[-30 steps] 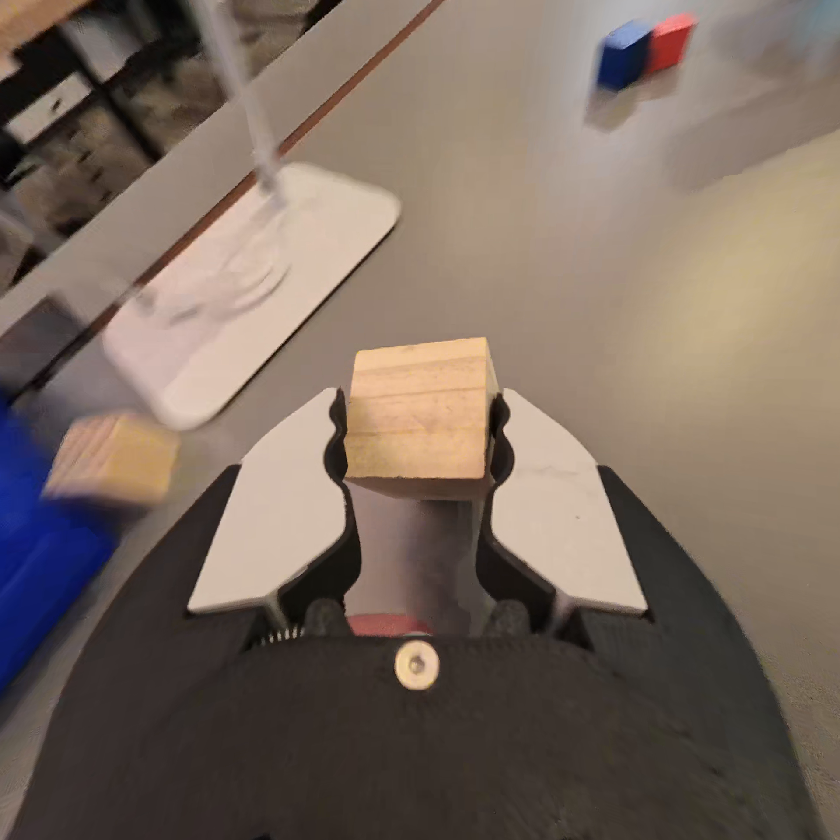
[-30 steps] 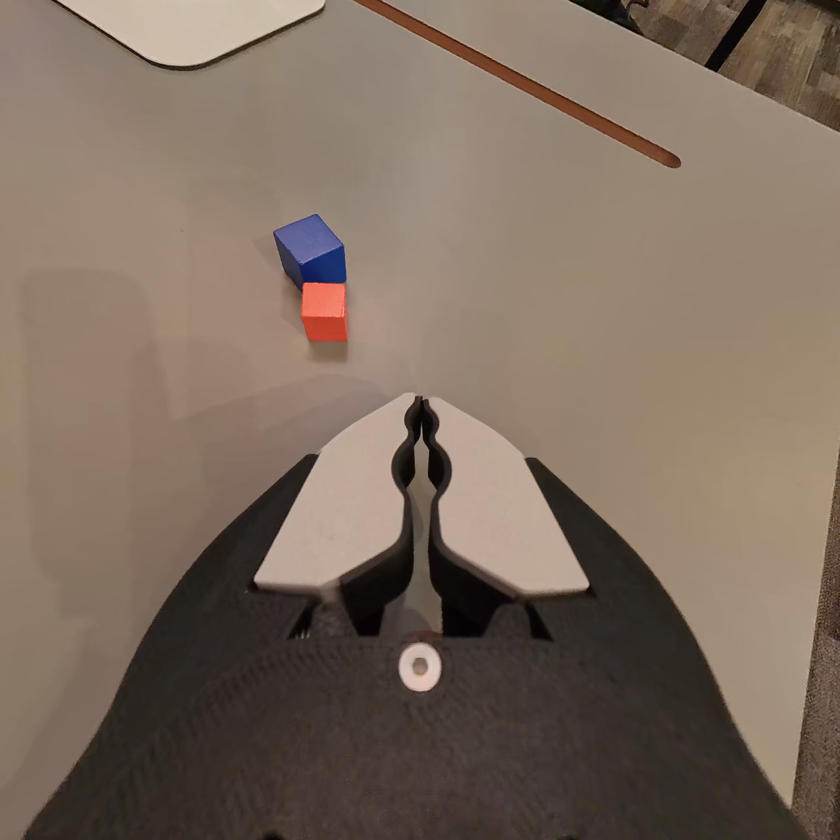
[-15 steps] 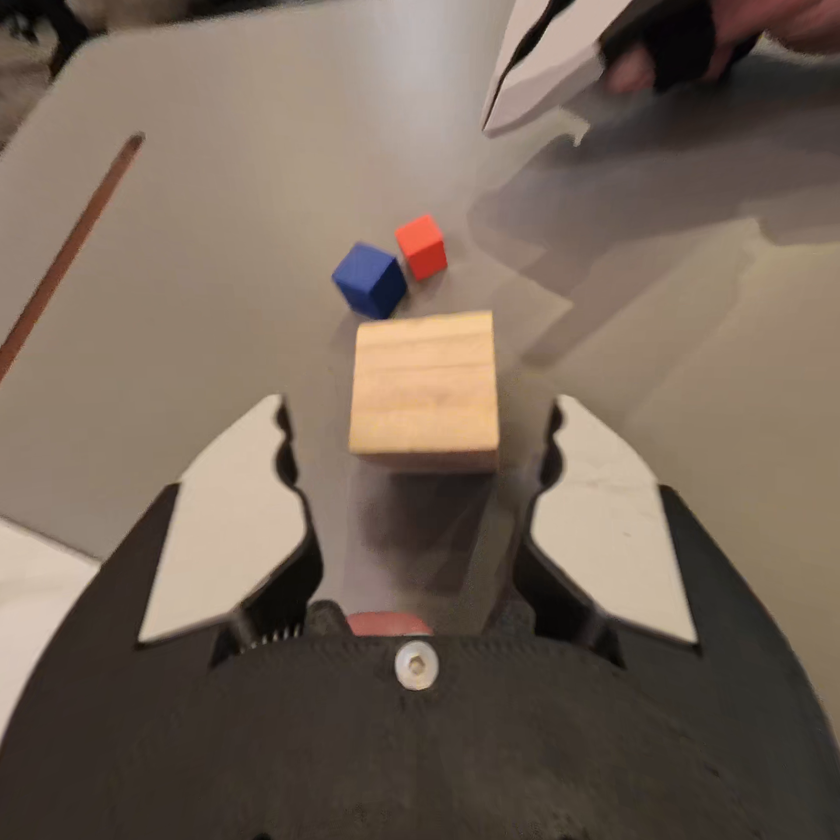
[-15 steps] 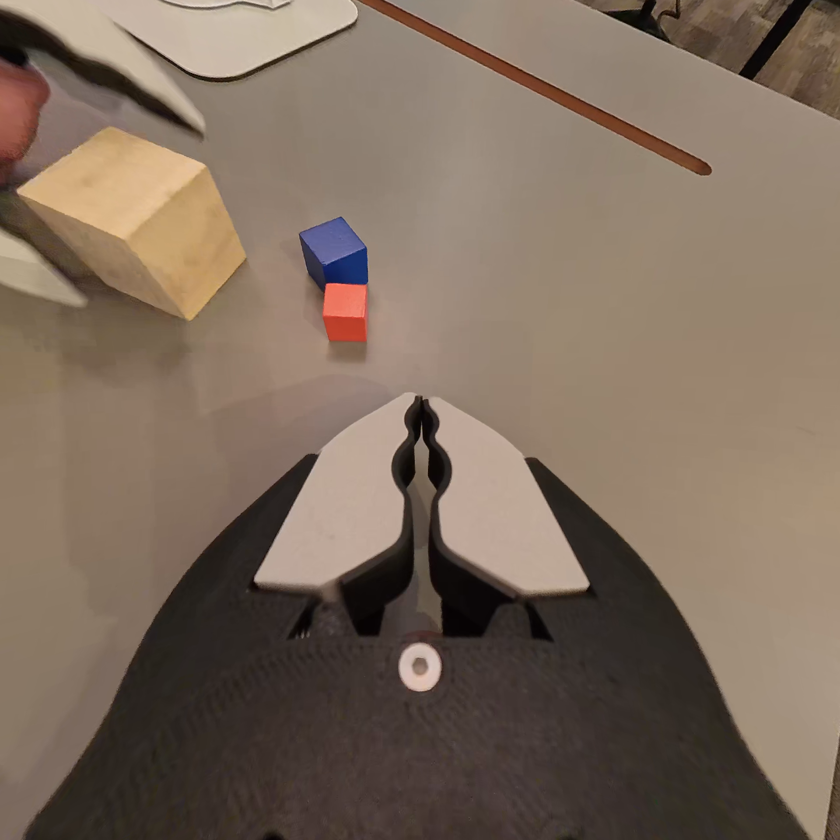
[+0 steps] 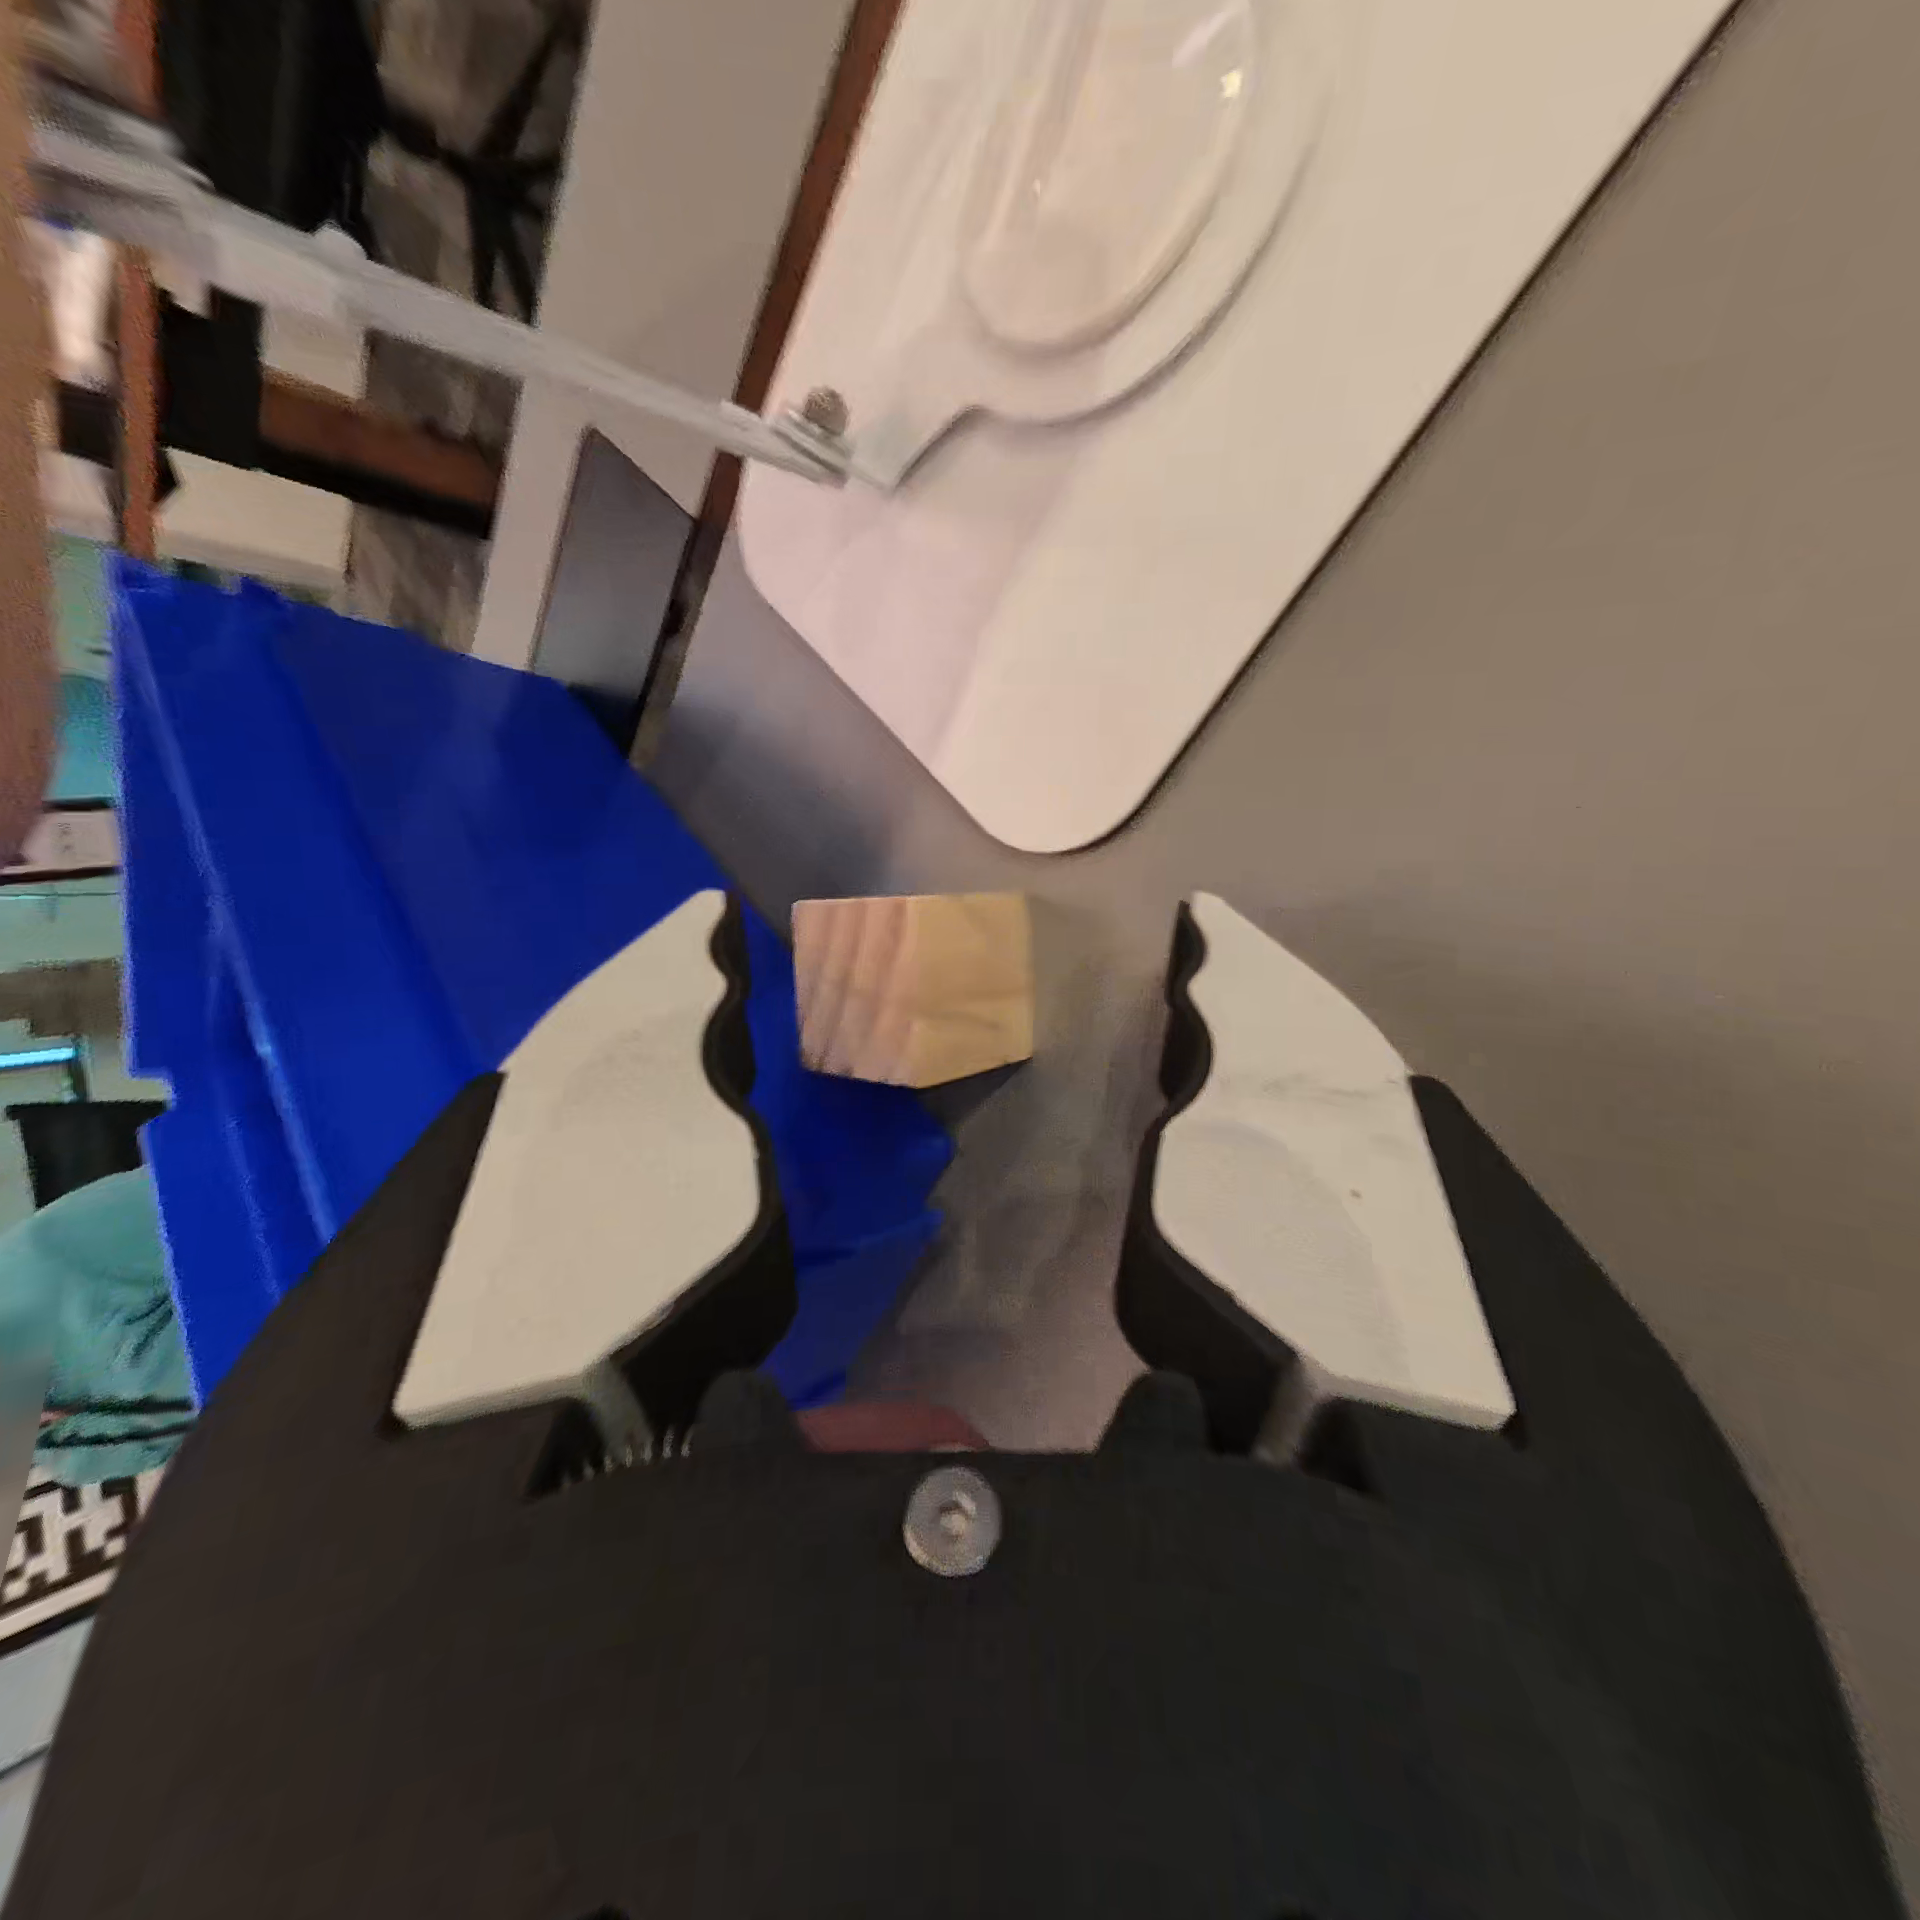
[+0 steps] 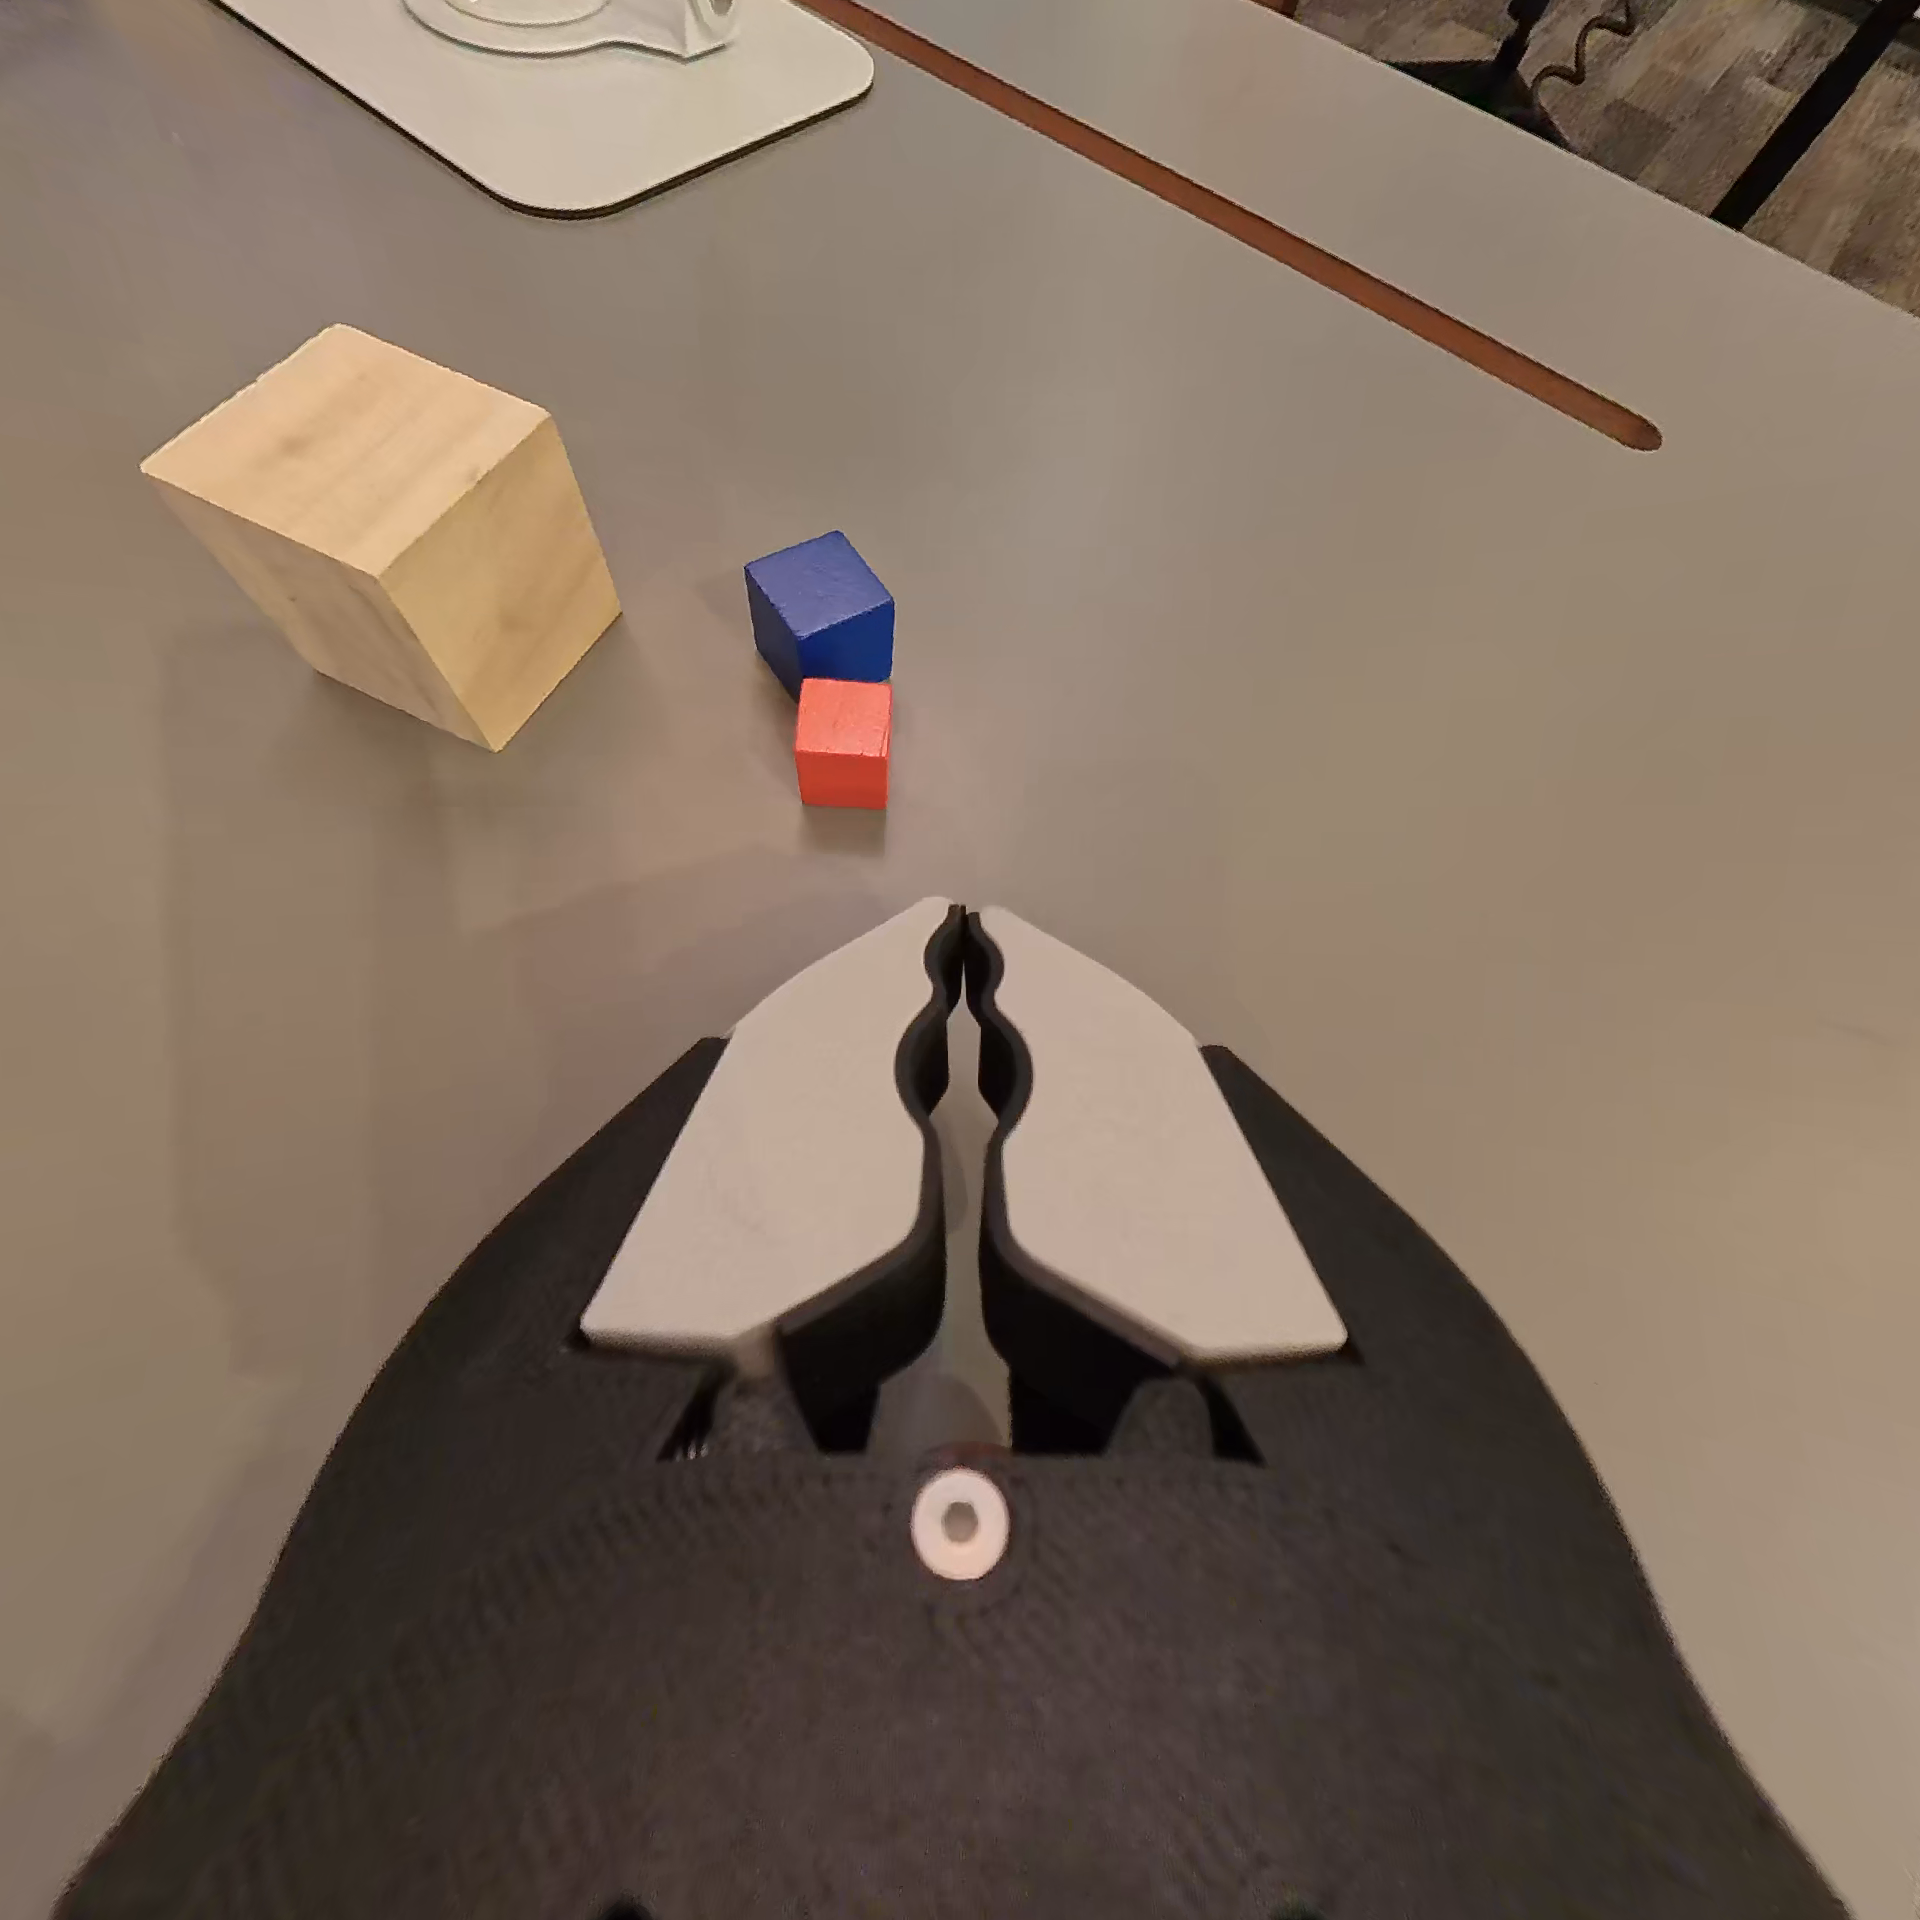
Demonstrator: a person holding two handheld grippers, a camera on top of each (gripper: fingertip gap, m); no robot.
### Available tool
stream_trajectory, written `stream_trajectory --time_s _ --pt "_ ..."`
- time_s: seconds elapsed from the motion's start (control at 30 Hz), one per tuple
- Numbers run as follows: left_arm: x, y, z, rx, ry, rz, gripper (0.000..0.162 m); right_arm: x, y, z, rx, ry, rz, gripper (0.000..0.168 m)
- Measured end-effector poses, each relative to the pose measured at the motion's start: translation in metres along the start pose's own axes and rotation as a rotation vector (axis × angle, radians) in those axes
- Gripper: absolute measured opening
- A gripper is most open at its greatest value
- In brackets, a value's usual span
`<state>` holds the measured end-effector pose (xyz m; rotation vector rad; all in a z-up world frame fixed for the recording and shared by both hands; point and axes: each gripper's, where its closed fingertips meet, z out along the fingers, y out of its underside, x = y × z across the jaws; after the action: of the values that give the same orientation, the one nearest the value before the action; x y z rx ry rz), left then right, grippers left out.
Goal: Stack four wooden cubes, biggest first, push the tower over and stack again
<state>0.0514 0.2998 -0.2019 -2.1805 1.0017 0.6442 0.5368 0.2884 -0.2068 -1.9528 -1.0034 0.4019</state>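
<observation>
In the right wrist view, a large plain wooden cube (image 6: 384, 535) stands on the grey table, with a smaller blue cube (image 6: 821, 608) and a still smaller red cube (image 6: 844, 743) touching each other to its right. My right gripper (image 6: 961, 914) is shut and empty, a little short of the red cube. In the left wrist view, my left gripper (image 5: 951, 925) is open and empty, its fingers on either side of a medium plain wooden cube (image 5: 914, 992) that lies just ahead on the table beside a blue bin (image 5: 416, 935).
A white mat (image 5: 1143, 416) with a clear stand base and arm lies at the far side, also in the right wrist view (image 6: 582, 94). A brown slot (image 6: 1299, 249) runs along the table. The table edge is at the far right. The gap from one gripper's tips to the other's is roughly 50 cm.
My left gripper let go of the large wooden cube beside the blue and red cubes, then swung left to the medium cube by the blue bin. My right gripper stayed shut, nearly still.
</observation>
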Motion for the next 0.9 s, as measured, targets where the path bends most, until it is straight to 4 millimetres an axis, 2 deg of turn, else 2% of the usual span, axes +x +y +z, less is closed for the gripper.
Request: stream_trajectory --time_s 0.1,0.23,0.37,0.57,0.73,0.9 --pt "-0.001 0.002 0.010 -0.080 0.019 0.027 0.072 0.000 0.001 0.000 -0.001 0.000 0.000 0.000" --pt "-0.004 0.007 0.021 -0.151 0.048 0.032 0.075 0.000 0.000 -0.002 0.006 -0.005 0.001 0.000" --pt "0.002 0.018 0.023 -0.225 0.114 -0.041 0.064 -0.002 -0.002 -0.003 0.013 -0.015 -0.004 0.000" --pt "0.004 0.018 0.022 -0.206 0.148 -0.116 0.069 -0.002 -0.004 -0.005 0.023 -0.016 -0.003 0.000" --pt "0.013 0.019 0.007 -0.170 0.178 -0.129 0.058 -0.002 -0.004 -0.005 0.023 -0.018 -0.002 0.000" --pt "0.042 0.014 -0.027 -0.065 0.261 -0.143 0.046 -0.003 -0.003 -0.004 0.018 -0.021 -0.003 0.000"
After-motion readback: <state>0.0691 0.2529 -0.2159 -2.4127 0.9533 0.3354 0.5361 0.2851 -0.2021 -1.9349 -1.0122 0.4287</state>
